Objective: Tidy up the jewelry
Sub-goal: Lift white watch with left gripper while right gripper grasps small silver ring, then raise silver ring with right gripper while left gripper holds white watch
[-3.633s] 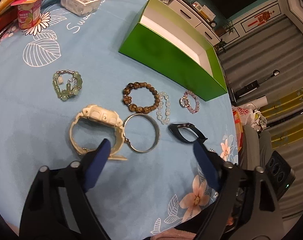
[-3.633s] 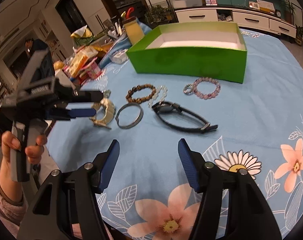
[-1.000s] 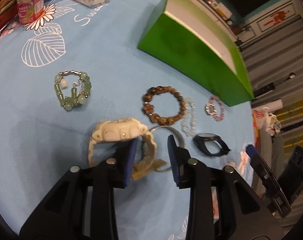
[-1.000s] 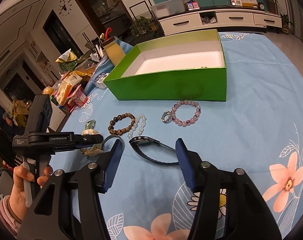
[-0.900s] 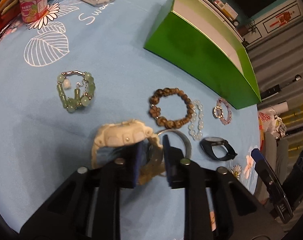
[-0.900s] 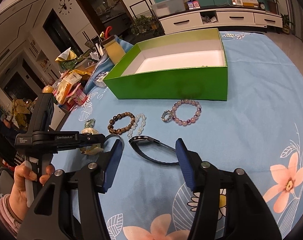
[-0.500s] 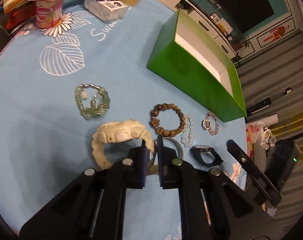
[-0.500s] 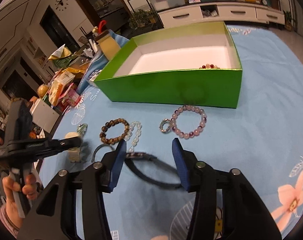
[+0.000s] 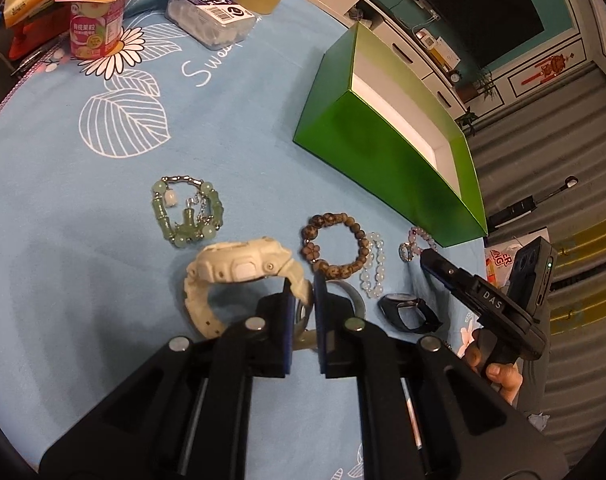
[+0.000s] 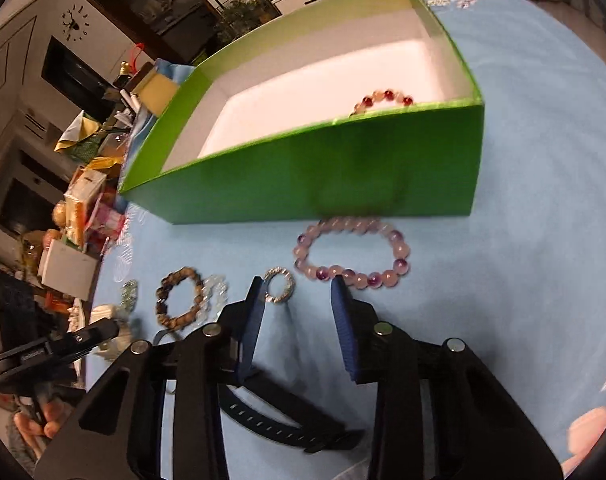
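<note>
We see the left gripper (image 9: 303, 292) with its blue pads drawn nearly together and clamped on the strap of the white watch (image 9: 239, 268), which otherwise rests on the blue tablecloth (image 9: 83, 280); the metal bangle (image 9: 353, 296) lies just behind the pads, partly hidden by them. The right gripper (image 10: 299, 312) has its jaws partway apart and closing, and nothing is pressed between them: bare cloth shows in the gap. Its left pad tip sits just beside the small silver ring (image 10: 278, 284), and its right pad tip is at the near edge of the purple bead bracelet (image 10: 353, 252); we cannot tell whether either pad touches. The black band (image 10: 271, 420) lies under that gripper's body. The purple bracelet lies just in front of the green box (image 10: 323, 176), which stands open with a red-and-pale bead bracelet (image 10: 383, 98) inside near its front wall. The brown bead bracelet (image 9: 335, 248), the clear bead strand (image 9: 373, 264) touching it, and the green bead bracelet (image 9: 187, 212) lie loose on the cloth between the watch and the box.
</note>
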`<state>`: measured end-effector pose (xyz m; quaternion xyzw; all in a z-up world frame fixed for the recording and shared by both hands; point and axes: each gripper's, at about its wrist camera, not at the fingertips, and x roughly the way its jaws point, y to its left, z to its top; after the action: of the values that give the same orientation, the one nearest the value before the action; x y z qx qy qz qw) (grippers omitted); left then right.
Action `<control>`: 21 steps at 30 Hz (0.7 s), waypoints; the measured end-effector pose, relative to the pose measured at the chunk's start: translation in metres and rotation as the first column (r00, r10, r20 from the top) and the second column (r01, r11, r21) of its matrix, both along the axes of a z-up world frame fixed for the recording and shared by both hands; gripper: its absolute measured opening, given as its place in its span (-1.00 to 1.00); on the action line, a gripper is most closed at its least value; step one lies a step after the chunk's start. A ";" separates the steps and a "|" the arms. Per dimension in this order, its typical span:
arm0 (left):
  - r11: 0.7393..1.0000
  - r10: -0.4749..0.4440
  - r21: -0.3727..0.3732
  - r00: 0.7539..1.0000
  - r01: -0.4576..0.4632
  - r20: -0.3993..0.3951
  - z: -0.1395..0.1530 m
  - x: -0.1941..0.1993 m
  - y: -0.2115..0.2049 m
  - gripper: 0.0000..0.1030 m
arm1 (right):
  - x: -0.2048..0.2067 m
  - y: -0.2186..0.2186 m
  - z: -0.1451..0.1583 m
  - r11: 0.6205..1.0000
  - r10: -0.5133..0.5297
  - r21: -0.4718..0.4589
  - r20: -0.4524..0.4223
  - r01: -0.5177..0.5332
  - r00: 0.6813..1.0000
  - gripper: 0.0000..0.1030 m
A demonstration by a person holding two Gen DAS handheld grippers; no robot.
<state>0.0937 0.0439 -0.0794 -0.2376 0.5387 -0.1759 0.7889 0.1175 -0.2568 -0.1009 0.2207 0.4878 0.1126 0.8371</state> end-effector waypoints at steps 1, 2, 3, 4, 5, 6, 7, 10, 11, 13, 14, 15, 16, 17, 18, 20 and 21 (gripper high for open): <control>1.000 -0.003 0.000 1.000 0.003 0.001 0.000 0.000 -0.001 -0.84 | 0.001 0.000 0.000 1.000 0.006 -0.006 0.002 -0.006 1.000 -0.30; 1.000 -0.008 0.001 1.000 0.008 0.001 0.001 0.001 -0.002 -0.84 | 0.001 0.002 0.000 1.000 0.013 -0.013 0.006 -0.013 1.000 -0.28; 1.000 -0.010 0.002 1.000 0.010 0.002 0.001 0.000 -0.002 -0.84 | 0.001 0.005 0.001 0.999 0.027 -0.027 0.018 -0.027 0.999 -0.28; 1.000 -0.013 0.004 1.000 0.013 0.003 0.001 0.000 -0.003 -0.84 | 0.001 0.008 0.002 0.998 0.039 -0.043 0.029 -0.038 0.999 -0.28; 1.000 -0.014 0.006 1.000 0.014 0.004 0.001 0.000 -0.004 -0.84 | 0.001 0.012 0.002 0.997 0.055 -0.063 0.036 -0.052 0.998 -0.28; 1.000 -0.015 0.008 1.000 0.015 0.004 0.001 0.001 -0.005 -0.84 | 0.001 0.017 0.002 0.994 0.069 -0.091 0.044 -0.065 0.997 -0.28; 1.000 -0.018 0.010 1.000 0.018 0.004 0.001 0.001 -0.005 -0.84 | 0.002 0.023 0.002 0.989 0.084 -0.127 0.051 -0.077 0.995 -0.28; 1.000 -0.020 0.014 1.000 0.020 0.003 0.001 0.000 -0.007 -0.84 | 0.005 0.039 0.001 0.963 0.124 -0.250 0.064 -0.104 0.990 -0.28; 1.000 -0.020 0.014 1.000 0.020 0.003 0.000 0.000 -0.007 -0.84 | 0.005 0.044 0.000 0.953 0.130 -0.283 0.069 -0.106 0.989 -0.28; 1.000 -0.021 0.014 1.000 0.021 0.002 0.000 -0.001 -0.007 -0.84 | 0.006 0.051 -0.001 0.937 0.135 -0.334 0.075 -0.103 0.988 -0.29; 1.000 -0.021 0.015 1.000 0.021 0.003 0.001 -0.001 -0.007 -0.84 | 0.006 0.054 -0.001 0.928 0.140 -0.357 0.077 -0.103 0.987 -0.33; 1.000 -0.023 0.014 1.000 0.022 0.002 0.001 -0.002 -0.007 -0.84 | 0.005 0.058 -0.002 0.915 0.146 -0.391 0.079 -0.105 0.986 -0.38; 1.000 -0.023 0.013 1.000 0.023 0.002 0.001 -0.001 -0.007 -0.84 | 0.004 0.061 -0.003 0.901 0.155 -0.420 0.081 -0.107 0.985 -0.39; 1.000 -0.025 0.013 1.000 0.025 0.002 0.001 -0.002 -0.008 -0.84 | 0.003 0.062 -0.003 0.896 0.161 -0.430 0.082 -0.111 0.984 -0.45; 1.000 -0.026 0.014 1.000 0.026 0.002 0.001 -0.002 -0.008 -0.84 | 0.001 0.063 -0.003 0.888 0.171 -0.444 0.084 -0.117 0.982 -0.57; 0.999 -0.029 0.016 1.000 0.029 0.001 0.001 -0.003 -0.009 -0.84 | 0.000 0.063 -0.003 0.883 0.181 -0.453 0.088 -0.123 0.980 -0.59; 0.999 -0.029 0.017 1.000 0.029 0.001 0.000 -0.003 -0.010 -0.84 | -0.001 0.063 -0.003 0.880 0.188 -0.458 0.092 -0.126 0.978 -0.59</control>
<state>0.0911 0.0341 -0.0793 -0.2230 0.5432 -0.1827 0.7885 0.1165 -0.1933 -0.1035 -0.0272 0.4594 0.0789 0.8843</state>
